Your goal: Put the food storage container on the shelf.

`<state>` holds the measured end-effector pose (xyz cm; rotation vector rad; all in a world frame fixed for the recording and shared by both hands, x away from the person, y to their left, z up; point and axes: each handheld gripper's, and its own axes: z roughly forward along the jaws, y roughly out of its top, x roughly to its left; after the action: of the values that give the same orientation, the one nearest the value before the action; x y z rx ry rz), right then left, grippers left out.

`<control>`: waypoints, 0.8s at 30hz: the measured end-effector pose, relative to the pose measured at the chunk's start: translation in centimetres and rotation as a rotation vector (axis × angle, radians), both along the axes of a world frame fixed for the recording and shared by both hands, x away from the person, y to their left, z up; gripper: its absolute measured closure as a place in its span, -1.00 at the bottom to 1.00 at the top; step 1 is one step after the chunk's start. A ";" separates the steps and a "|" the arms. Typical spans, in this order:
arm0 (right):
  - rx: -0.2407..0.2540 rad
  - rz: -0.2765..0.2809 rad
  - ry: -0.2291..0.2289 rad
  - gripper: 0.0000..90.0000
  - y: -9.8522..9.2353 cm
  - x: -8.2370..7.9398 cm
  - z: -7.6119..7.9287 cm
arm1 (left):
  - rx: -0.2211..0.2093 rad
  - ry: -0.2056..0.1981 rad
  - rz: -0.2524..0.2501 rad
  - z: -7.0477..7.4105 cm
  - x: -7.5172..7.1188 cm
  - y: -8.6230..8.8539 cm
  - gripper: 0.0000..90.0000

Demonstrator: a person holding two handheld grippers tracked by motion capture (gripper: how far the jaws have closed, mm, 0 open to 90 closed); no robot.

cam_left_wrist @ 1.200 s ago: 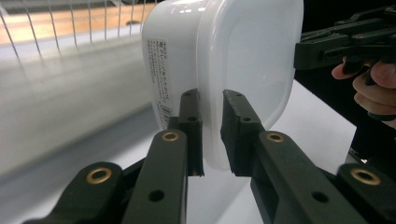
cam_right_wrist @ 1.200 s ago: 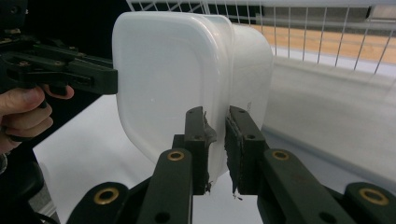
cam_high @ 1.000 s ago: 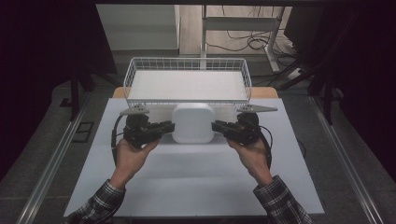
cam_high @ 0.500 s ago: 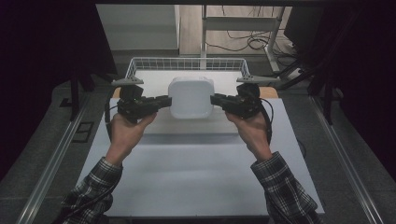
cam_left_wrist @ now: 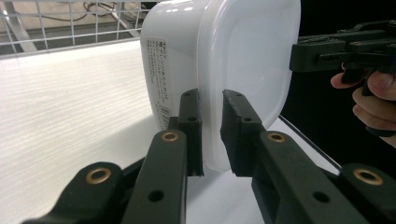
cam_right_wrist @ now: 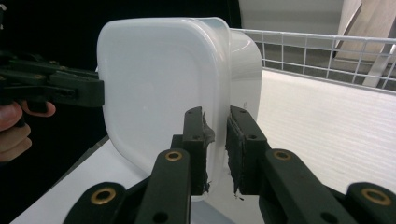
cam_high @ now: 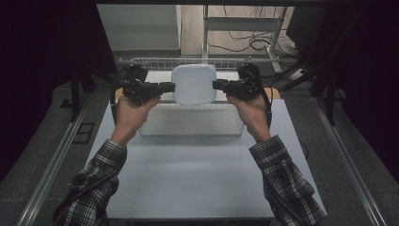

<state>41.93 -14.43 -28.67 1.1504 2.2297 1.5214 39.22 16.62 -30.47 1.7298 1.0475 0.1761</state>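
Both pairs of fingers (cam_left_wrist: 191, 130) pinch the rim of a white container (cam_high: 194, 84): left gripper (cam_high: 165, 87) on one side, right gripper (cam_high: 220, 84) opposite, holding it up above the wire basket (cam_high: 188, 123).

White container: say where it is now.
In the high view the white container hangs centred above the wire basket, clamped between the left gripper and right gripper.

White table (cam_high: 197, 174), surface bare in front. Wire basket (cam_high: 193, 126) sits on its far part, white liner inside.
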 end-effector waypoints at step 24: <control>-0.027 -0.022 0.076 0.43 1.4 3.0 -0.6 | -0.025 0.052 0.017 -0.5 3.0 0.0 0.47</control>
<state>44.90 -13.07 -29.29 1.2399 2.2709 1.4577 42.22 16.63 -30.99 1.7113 1.0980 0.1285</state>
